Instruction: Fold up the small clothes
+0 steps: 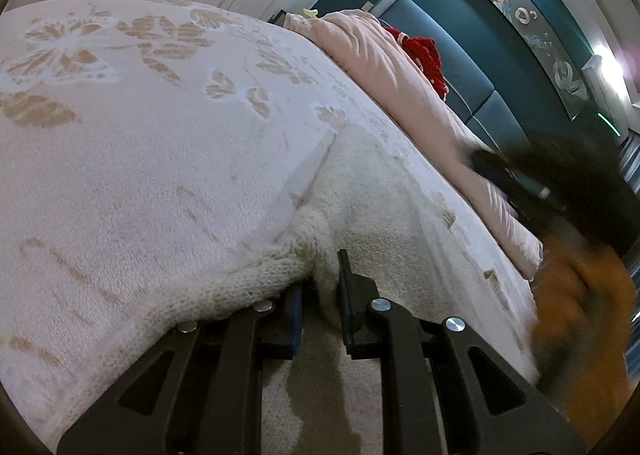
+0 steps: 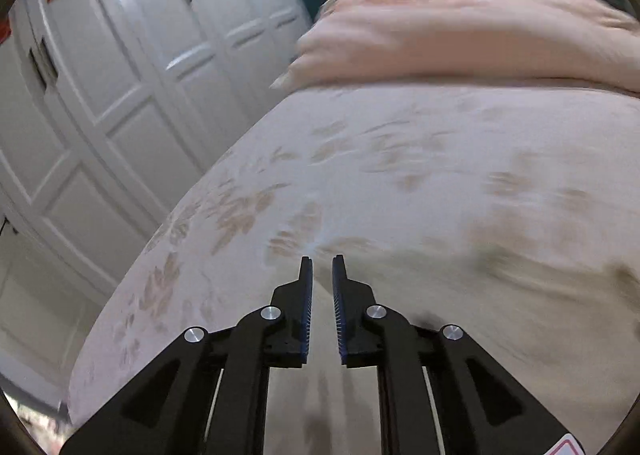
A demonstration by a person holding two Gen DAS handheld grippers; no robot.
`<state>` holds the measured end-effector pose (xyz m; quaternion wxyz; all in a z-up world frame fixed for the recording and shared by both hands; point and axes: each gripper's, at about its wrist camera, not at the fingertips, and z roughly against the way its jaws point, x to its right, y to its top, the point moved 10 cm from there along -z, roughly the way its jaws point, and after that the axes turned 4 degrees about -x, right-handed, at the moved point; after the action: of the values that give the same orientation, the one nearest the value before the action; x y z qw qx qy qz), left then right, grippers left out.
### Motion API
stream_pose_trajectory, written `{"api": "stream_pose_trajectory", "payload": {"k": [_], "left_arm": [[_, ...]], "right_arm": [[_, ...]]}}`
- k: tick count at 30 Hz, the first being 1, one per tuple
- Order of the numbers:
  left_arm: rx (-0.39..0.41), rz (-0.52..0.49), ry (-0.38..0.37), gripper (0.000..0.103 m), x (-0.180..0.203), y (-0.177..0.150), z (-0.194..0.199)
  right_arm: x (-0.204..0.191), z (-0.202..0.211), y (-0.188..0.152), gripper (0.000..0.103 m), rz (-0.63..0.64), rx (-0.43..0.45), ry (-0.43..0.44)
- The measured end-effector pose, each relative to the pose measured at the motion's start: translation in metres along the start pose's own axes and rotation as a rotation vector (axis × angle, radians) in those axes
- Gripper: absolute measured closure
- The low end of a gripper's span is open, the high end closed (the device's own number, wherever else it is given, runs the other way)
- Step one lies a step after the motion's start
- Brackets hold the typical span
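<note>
While the left gripper has its jaws clamped on the cream knitted garment lying on the bed, the right gripper hovers over the bed. Its jaws (blue-padded) stand slightly apart, holding nothing.

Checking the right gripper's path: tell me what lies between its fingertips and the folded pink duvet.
Only bare leaf-patterned blanket lies between the right gripper and the pink duvet, seen in the right wrist view.
</note>
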<state>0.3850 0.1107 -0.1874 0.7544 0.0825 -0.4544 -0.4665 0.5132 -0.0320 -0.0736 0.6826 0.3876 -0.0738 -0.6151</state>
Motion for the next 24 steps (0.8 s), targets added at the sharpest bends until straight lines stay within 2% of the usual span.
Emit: {"api": "stream_pose_trajectory", "payload": {"k": [1, 3, 4, 5, 6, 7, 9, 11, 12, 13, 14, 15, 18, 19, 20, 22, 23, 24], "left_arm": [[-0.001, -0.001, 0.003, 0.088, 0.000, 0.000, 0.000], [-0.005, -0.002, 0.009, 0.088, 0.000, 0.000, 0.000], [-0.006, -0.002, 0.012, 0.088, 0.000, 0.000, 0.000], [-0.008, -0.003, 0.017, 0.088, 0.000, 0.000, 0.000], [-0.010, -0.004, 0.020, 0.088, 0.001, 0.001, 0.000], [-0.013, -0.005, 0.027, 0.088, 0.001, 0.001, -0.001], [-0.018, -0.007, 0.038, 0.088, 0.001, 0.001, -0.001], [-0.027, -0.009, 0.052, 0.088, 0.002, 0.002, -0.001], [-0.035, -0.009, 0.062, 0.088, 0.002, 0.003, -0.001], [-0.042, -0.006, 0.068, 0.088, 0.003, 0.004, -0.001], [-0.052, -0.002, 0.078, 0.088, 0.003, 0.005, -0.001], [-0.063, 0.003, 0.093, 0.088, 0.005, 0.008, 0.001], [-0.045, -0.022, 0.115, 0.090, 0.009, 0.022, 0.011], [-0.065, -0.054, 0.141, 0.090, 0.007, 0.019, 0.006], [-0.090, -0.057, 0.157, 0.089, 0.003, 0.014, 0.000], [-0.090, -0.071, 0.190, 0.088, 0.003, 0.013, -0.004], [-0.094, -0.087, 0.211, 0.088, 0.004, 0.013, -0.005], [-0.098, -0.100, 0.224, 0.088, 0.006, 0.012, -0.005]], "right_arm": [[0.017, 0.024, -0.012, 0.086, -0.026, 0.016, -0.021], [0.074, 0.074, -0.049, 0.078, -0.085, 0.034, -0.171], [0.112, 0.104, -0.073, 0.067, -0.118, 0.038, -0.285], [0.135, 0.121, -0.087, 0.061, -0.147, 0.040, -0.346], [0.165, 0.143, -0.106, 0.047, -0.202, 0.048, -0.415], [0.192, 0.159, -0.121, 0.044, -0.269, 0.050, -0.459], [0.222, 0.168, -0.137, 0.044, -0.349, 0.031, -0.474], [0.234, 0.162, -0.143, 0.044, -0.360, 0.003, -0.463], [0.237, 0.148, -0.142, 0.054, -0.356, -0.020, -0.431], [0.236, 0.135, -0.144, 0.093, -0.353, -0.063, -0.385], [0.233, 0.129, -0.145, 0.096, -0.360, -0.086, -0.357], [0.230, 0.134, -0.137, 0.096, -0.374, -0.049, -0.328], [0.225, 0.174, -0.115, 0.097, -0.401, 0.125, -0.265], [0.230, 0.181, -0.114, 0.097, -0.404, 0.158, -0.264], [0.242, 0.172, -0.123, 0.097, -0.404, 0.125, -0.292], [0.263, 0.128, -0.155, 0.100, -0.427, -0.053, -0.317], [0.264, 0.127, -0.160, 0.100, -0.414, -0.019, -0.306], [0.261, 0.137, -0.156, 0.095, -0.427, -0.006, -0.293]]}}
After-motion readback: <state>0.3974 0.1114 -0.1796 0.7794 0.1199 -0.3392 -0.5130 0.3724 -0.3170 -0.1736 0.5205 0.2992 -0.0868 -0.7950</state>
